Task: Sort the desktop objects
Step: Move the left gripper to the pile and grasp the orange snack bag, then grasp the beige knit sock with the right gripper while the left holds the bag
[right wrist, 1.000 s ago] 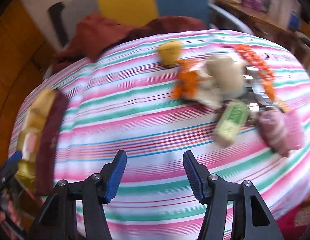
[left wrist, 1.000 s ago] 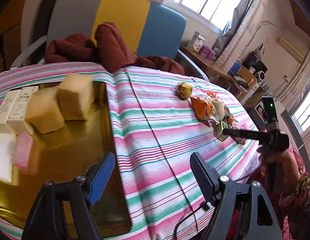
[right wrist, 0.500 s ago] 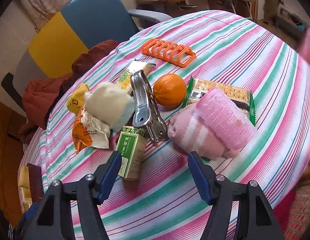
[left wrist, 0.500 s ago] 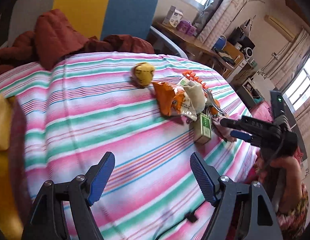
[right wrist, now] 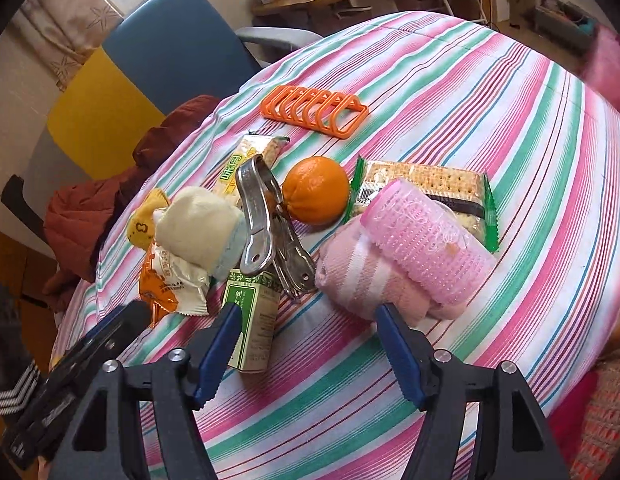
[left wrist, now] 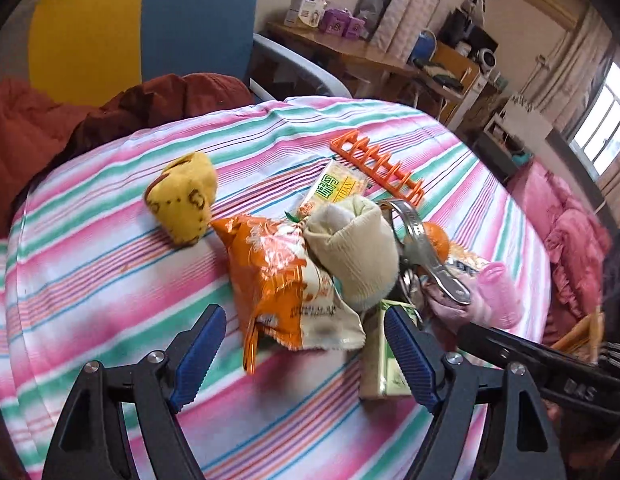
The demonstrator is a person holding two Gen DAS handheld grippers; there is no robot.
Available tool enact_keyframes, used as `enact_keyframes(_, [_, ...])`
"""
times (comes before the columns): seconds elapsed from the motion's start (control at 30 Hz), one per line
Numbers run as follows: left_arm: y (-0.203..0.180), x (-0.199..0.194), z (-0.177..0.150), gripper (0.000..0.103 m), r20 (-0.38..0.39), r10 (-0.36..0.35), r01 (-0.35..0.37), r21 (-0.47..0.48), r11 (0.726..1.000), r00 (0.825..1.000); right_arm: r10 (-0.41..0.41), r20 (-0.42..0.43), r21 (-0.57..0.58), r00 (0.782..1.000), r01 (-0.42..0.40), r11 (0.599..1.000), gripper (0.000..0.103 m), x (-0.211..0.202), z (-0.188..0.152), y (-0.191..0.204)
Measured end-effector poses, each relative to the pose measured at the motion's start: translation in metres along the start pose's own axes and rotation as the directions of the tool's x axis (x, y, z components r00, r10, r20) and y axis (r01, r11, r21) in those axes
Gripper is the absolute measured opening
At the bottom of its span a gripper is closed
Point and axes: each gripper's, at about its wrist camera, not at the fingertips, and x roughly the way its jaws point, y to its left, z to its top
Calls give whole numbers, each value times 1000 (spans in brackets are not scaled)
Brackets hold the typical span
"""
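A: Left gripper [left wrist: 305,354] low over the pink, green and white striped tablecloth [left wrist: 109,280], blue-padded jaws wide apart, nothing between them but the near end of the crinkled orange-and-white snack bag [left wrist: 285,284].

B: Right gripper [right wrist: 307,350] likewise spread wide and empty, just short of the small green-and-white cardboard box [right wrist: 251,316] and the rolled pink-and-white striped sock [right wrist: 362,284].

A: Heaped mid-table: cream rolled sock [right wrist: 197,232] on top of the snack bag, shiny metal hole punch [right wrist: 257,220] leaning against the round orange fruit [right wrist: 316,190].

B: Pink bristly hair roller [right wrist: 426,240] resting on the pink sock and on the clear-wrapped cracker packet with green edges [right wrist: 426,182].

A: Yellow patterned sock ball [left wrist: 181,200] apart from the heap, on the chair side.

B: Orange plastic slotted rack [right wrist: 316,110] flat on the cloth beyond the fruit; yellow wafer packet [right wrist: 245,160] between rack and punch.
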Motion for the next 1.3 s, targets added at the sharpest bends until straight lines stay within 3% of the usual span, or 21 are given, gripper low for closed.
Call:
enact_keyframes(0.1, [-3,14,4,83,-24,32,-31,28,999,999,-1,1,2,1000,1,1000,71,1,0,0])
enact_keyframes(0.23, [4,26,5,81,-33,61,-61,-7,998,998,-7,-4,1,1000,7,1000,71,1,0,0])
enact_keyframes(0.27, [7,29,4,79,-34,54,-54,-20,998,998,-8,-5,0,1000,8,1000,72,2,0,0])
enact_keyframes(0.33, [15,33,1,67,-40,28,-30,-39,999,999,-10,-6,-4,1000,10,1000,72,2,0,1])
enact_keyframes(0.47, [31,27,-8,60,-24,-9,7,-72,997,1000,-14,-9,-8,1000,13,1000,72,4,1,1])
enact_keyframes(0.73, [58,-7,-54,58,48,27,-24,-54,998,998,-2,29,-38,1000,3,999,72,-3,1,7])
enact_keyframes(0.87, [72,-28,-84,57,76,26,-20,-74,997,997,29,130,-133,991,-11,991,72,-22,-1,27])
enact_keyframes(0.97, [82,-46,-105,56,92,38,-29,-99,995,995,42,215,-273,976,19,962,72,-34,-7,56])
enact_keyframes(1.07, [94,-59,-121,56,104,33,-20,-125,992,994,59,198,-404,978,26,914,72,-25,-9,89])
enact_keyframes(1.2, [101,-66,-134,56,124,30,-14,-130,991,992,-28,193,-563,981,135,815,70,5,-1,124])
enact_keyframes(1.3, [99,-66,-137,56,133,33,-19,-108,994,991,-61,158,-636,985,149,757,72,33,6,135])
